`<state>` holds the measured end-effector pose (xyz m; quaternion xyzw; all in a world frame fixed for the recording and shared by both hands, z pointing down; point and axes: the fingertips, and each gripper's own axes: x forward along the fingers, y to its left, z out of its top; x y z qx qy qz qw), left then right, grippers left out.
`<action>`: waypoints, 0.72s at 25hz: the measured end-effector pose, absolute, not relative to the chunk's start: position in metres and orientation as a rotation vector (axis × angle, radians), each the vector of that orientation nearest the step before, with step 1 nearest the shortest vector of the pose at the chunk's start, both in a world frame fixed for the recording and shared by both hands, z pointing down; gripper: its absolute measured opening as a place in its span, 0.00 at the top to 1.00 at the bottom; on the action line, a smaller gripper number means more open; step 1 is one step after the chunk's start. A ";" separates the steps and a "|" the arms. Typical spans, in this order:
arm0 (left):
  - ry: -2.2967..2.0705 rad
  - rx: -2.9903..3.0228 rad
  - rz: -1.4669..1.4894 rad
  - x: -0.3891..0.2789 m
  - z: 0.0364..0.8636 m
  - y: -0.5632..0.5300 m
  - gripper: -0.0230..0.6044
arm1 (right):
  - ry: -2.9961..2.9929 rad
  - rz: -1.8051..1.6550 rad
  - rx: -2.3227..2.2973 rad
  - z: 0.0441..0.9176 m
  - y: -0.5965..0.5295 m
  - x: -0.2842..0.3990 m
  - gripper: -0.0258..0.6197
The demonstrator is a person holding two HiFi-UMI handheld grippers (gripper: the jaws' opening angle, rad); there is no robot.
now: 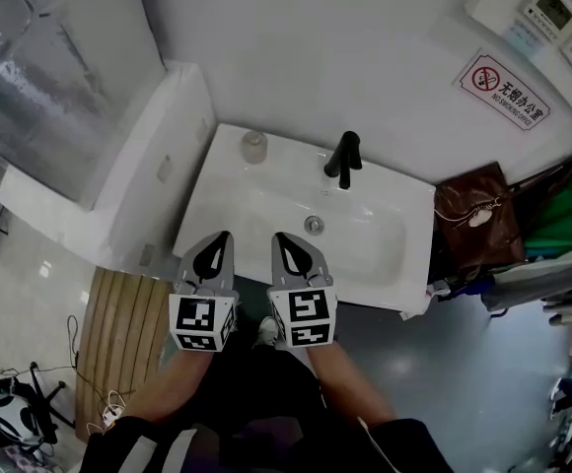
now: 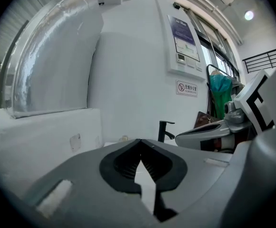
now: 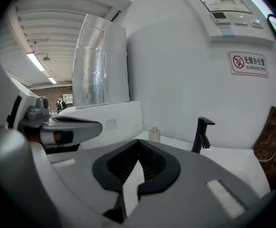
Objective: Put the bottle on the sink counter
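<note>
left gripper (image 1: 220,239) and right gripper (image 1: 283,241) jaws are both closed and empty, side by side over the sink's (image 1: 385,264) near rim. the bottle (image 1: 253,146) stands on the tabletop (image 1: 229,170), at 9 o'clock of the black faucet (image 1: 343,159).

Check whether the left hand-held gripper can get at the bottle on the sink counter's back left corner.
Probably yes. The bottle stands alone there, with only open basin between it and the left hand-held gripper; the faucet sits to the right. The jaws are shut and must open first.
</note>
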<state>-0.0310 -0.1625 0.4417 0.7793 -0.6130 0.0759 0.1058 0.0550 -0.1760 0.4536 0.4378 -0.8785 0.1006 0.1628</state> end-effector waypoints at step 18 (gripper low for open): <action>-1.700 2.466 0.200 -0.073 0.417 -0.075 0.96 | -2.459 0.253 1.414 0.431 -0.081 0.015 0.96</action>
